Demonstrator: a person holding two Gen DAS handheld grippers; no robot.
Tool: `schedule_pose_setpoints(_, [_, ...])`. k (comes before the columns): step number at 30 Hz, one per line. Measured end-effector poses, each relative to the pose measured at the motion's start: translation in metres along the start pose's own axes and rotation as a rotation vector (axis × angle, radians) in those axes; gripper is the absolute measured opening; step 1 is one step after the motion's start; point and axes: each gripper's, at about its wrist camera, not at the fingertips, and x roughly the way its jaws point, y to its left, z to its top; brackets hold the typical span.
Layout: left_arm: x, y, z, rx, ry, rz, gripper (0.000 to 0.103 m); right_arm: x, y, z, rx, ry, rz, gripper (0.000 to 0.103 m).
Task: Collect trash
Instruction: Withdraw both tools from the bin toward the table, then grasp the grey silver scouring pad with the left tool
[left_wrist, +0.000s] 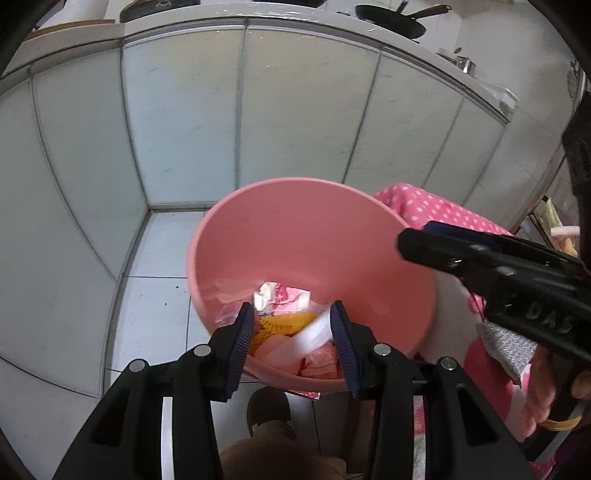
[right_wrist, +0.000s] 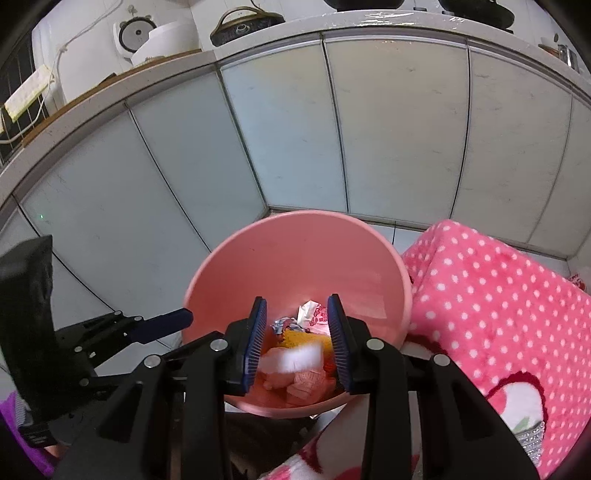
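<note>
A round pink bin (left_wrist: 295, 229) stands on the tiled floor and holds crumpled white paper (left_wrist: 264, 295), a yellow scrap (left_wrist: 284, 321) and pale orange wrappers (left_wrist: 321, 363). My left gripper (left_wrist: 291, 306) hangs over the bin's near rim, open. A blurred white piece (left_wrist: 314, 336) is loose in the air between its fingers, close to the right pad. My right gripper (right_wrist: 297, 298) is also over the bin (right_wrist: 295, 251), open with nothing pressed between its pads; the same white piece (right_wrist: 295, 360) shows blurred below it. In the left wrist view the right gripper (left_wrist: 417, 240) reaches in from the right.
Pale cabinet doors (left_wrist: 303, 110) stand right behind the bin, under a counter with pans (left_wrist: 391, 18) and a rice cooker (right_wrist: 155, 35). A pink polka-dot blanket (right_wrist: 491, 295) lies against the bin's right side. A shoe (left_wrist: 267, 410) is on the floor below the left gripper.
</note>
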Motion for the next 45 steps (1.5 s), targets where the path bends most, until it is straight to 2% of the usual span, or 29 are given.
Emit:
schedule_pose_setpoints(8, [-0.018, 0.001, 0.003, -0.058, -0.034, -0.053, 0.042, -0.025, -0.002, -0.011, 0.013, -0.032, -0.011, 0.035])
schedule_pose_setpoints(14, [-0.037, -0.012, -0.001, -0.073, -0.039, -0.103, 0.042, -0.053, -0.004, -0.042, 0.037, -0.034, -0.041, 0.035])
schedule_pose_setpoints(20, [-0.057, -0.044, -0.013, 0.011, -0.056, -0.180, 0.041, -0.090, -0.019, -0.086, 0.089, -0.046, -0.069, 0.035])
schedule_pose_setpoints(25, [-0.065, -0.085, -0.026, 0.109, -0.048, -0.228, 0.041, -0.106, -0.054, -0.122, 0.191, -0.031, -0.086, 0.035])
schedule_pose_setpoints(32, [-0.070, -0.120, -0.041, 0.180, -0.026, -0.243, 0.041, -0.117, -0.104, -0.149, 0.288, -0.046, -0.188, 0.035])
schedule_pose_setpoints(39, [-0.059, -0.142, -0.047, 0.214, 0.016, -0.244, 0.042, -0.138, -0.136, -0.179, 0.363, -0.040, -0.251, 0.035])
schedule_pose_setpoints(45, [-0.043, -0.167, -0.049, 0.238, 0.070, -0.272, 0.049, -0.175, -0.165, -0.211, 0.475, -0.086, -0.358, 0.035])
